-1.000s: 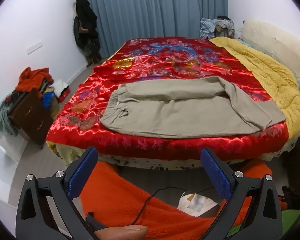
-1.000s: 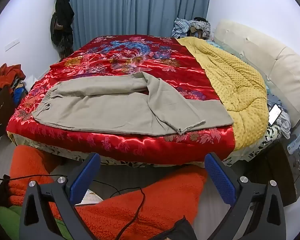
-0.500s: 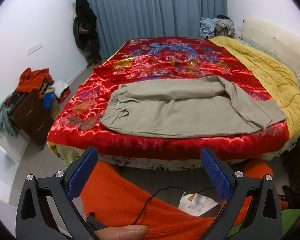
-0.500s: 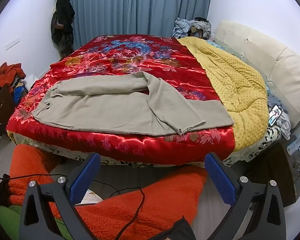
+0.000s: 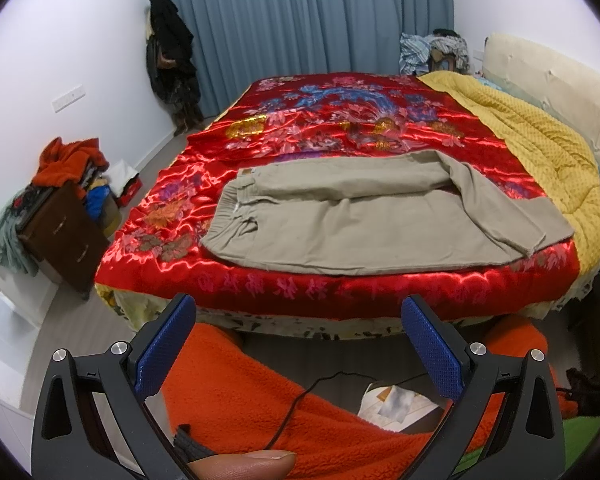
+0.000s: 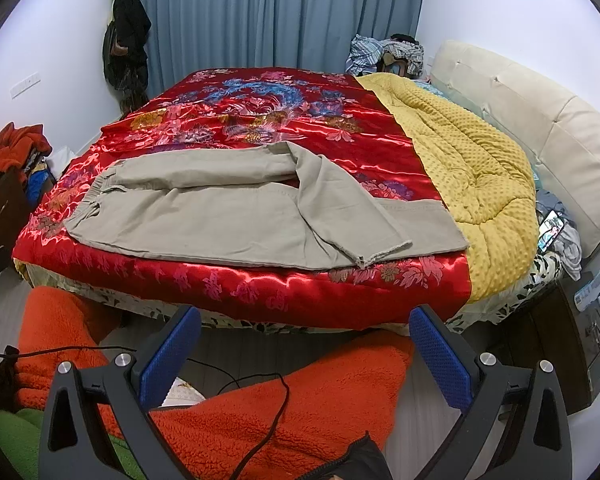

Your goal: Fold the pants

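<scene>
Khaki pants [image 5: 380, 224] flat on red bedspread [image 5: 340, 128] — no legible label

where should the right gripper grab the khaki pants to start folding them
Probably the frayed hem of the upper leg, coming in low from the near bed edge. On the khaki pants that leg lies askew across the lower one, its hem loose nearest the open right gripper.
</scene>
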Demonstrator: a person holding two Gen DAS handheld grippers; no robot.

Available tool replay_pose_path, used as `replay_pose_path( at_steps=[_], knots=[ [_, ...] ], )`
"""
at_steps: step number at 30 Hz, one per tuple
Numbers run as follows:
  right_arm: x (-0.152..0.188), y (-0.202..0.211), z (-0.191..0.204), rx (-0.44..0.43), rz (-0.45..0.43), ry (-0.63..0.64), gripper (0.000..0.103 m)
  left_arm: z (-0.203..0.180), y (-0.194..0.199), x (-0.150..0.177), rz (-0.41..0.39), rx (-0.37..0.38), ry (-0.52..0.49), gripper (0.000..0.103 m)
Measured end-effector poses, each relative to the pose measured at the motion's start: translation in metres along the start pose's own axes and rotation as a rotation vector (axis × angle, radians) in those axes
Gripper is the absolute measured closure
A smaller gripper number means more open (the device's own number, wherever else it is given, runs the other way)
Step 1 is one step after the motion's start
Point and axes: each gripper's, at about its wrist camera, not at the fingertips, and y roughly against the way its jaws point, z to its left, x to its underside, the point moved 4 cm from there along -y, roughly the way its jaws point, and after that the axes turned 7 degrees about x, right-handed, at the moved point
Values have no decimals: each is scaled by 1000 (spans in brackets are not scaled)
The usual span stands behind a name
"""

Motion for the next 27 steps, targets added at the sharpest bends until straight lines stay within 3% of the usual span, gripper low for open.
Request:
replay_pose_path(
  at_steps=[27],
  knots=[
    [2,-2,1,1,4,1,0,2,-2,2,2,-4,-5,1]
  ],
)
